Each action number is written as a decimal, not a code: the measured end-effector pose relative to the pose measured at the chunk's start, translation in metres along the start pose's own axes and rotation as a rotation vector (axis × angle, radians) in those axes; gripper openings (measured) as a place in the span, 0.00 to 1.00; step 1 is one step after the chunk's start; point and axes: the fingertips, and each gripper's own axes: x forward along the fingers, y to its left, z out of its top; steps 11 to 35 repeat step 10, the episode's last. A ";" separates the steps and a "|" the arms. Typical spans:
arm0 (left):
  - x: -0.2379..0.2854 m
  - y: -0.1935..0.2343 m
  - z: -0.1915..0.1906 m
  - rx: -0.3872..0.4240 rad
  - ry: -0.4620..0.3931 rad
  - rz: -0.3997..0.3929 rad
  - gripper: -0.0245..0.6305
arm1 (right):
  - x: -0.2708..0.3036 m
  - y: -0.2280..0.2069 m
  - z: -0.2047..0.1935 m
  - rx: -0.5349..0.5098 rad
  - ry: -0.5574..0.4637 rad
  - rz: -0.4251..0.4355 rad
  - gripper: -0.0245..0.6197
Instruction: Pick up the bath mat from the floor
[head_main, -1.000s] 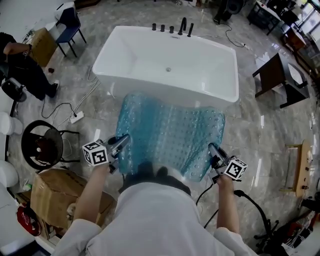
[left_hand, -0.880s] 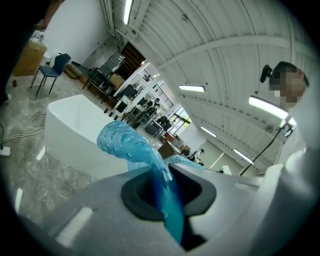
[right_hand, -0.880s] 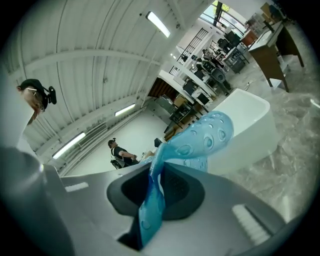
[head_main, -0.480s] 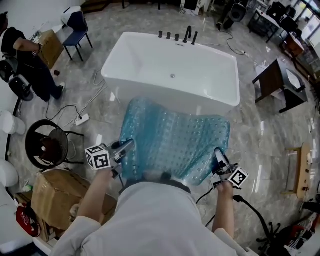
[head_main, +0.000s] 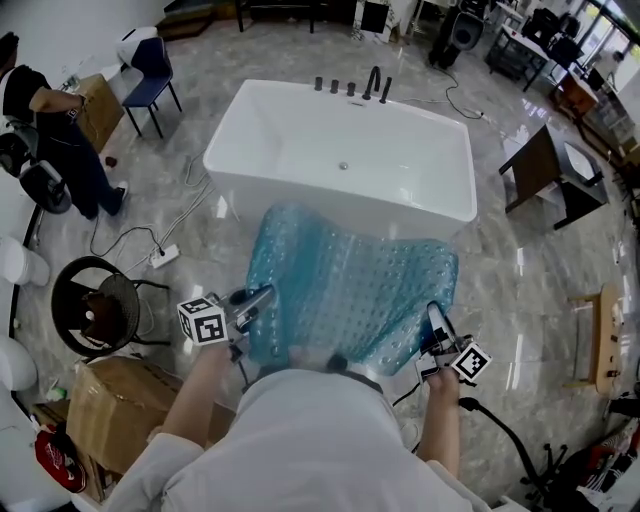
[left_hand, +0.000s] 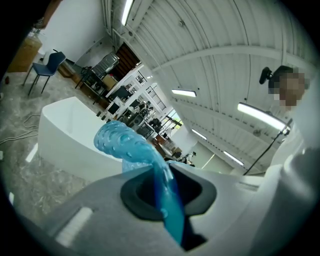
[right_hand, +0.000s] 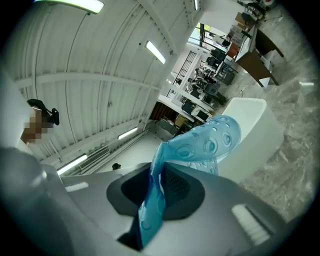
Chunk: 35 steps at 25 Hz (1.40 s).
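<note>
The bath mat (head_main: 350, 285) is a translucent blue sheet with rows of round bumps. It hangs stretched between both grippers, off the floor, its far edge in front of the tub. My left gripper (head_main: 258, 300) is shut on the mat's near left corner, and in the left gripper view the blue mat edge (left_hand: 162, 195) is pinched between the jaws. My right gripper (head_main: 435, 320) is shut on the near right corner; the right gripper view shows the mat edge (right_hand: 152, 200) clamped the same way, with the rest curling upward.
A white bathtub (head_main: 340, 155) with black taps stands just beyond the mat. A round black stool (head_main: 95, 305) and a cardboard box (head_main: 110, 400) are at the left. A dark chair (head_main: 545, 170) stands at the right. A person (head_main: 50, 120) stands far left. Cables lie on the marble floor.
Both grippers have carried the mat a little higher and closer to the body. The view has shifted slightly, so the tub sits lower in the frame.
</note>
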 end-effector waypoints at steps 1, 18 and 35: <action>0.000 0.001 0.002 0.000 -0.003 -0.005 0.09 | 0.002 0.000 -0.001 0.000 -0.001 -0.002 0.11; 0.014 0.003 0.013 0.002 -0.018 -0.017 0.09 | 0.011 -0.002 0.011 -0.011 -0.001 -0.005 0.11; 0.014 0.003 0.013 0.002 -0.018 -0.017 0.09 | 0.011 -0.002 0.011 -0.011 -0.001 -0.005 0.11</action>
